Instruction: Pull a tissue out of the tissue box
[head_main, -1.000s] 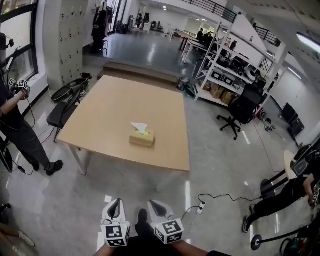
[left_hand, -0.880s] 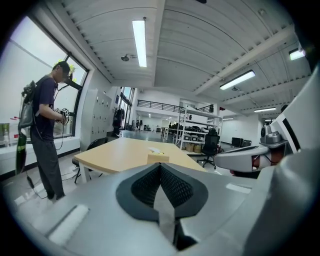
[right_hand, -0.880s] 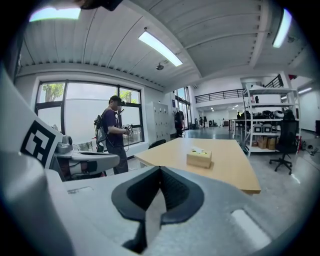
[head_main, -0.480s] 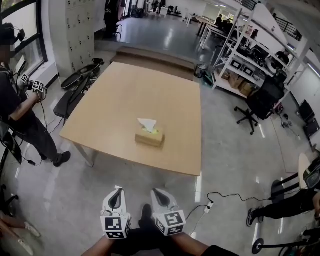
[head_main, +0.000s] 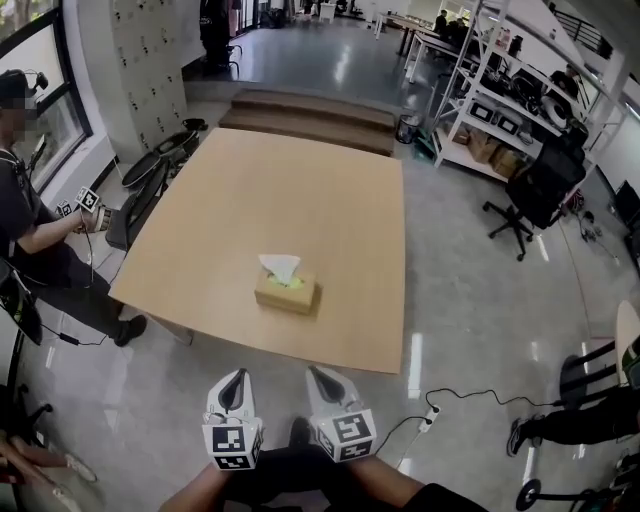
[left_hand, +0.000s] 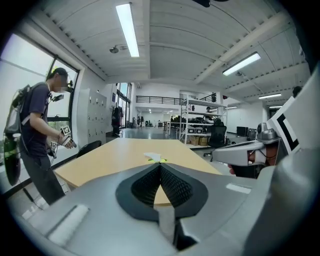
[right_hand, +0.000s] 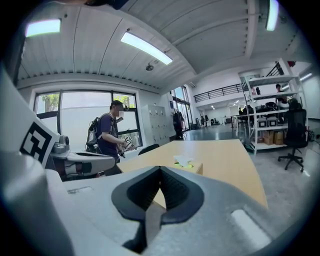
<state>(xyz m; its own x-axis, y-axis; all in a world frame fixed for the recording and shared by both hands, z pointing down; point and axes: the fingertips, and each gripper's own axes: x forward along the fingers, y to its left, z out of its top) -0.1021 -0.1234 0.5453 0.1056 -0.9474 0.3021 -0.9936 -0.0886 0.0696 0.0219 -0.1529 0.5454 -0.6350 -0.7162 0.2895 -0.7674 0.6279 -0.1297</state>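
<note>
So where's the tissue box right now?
In the head view the tissue box sits alone on the wooden table, on its near side, about midway along the closest edge.

Head camera looks steeply down from above, short of the bench (head_main: 280, 190). Cameras on the left tongs (left_hand: 160, 166) and right tongs (right_hand: 160, 171) look low across that same bench, sharing the box (head_main: 286, 295).

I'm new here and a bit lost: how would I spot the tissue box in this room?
Find the large light wooden table in the middle of the hall. Toward its near edge sits a small tan cardboard tissue box. It is the only thing on the tabletop, and a white tissue sticks up from its top.
</note>
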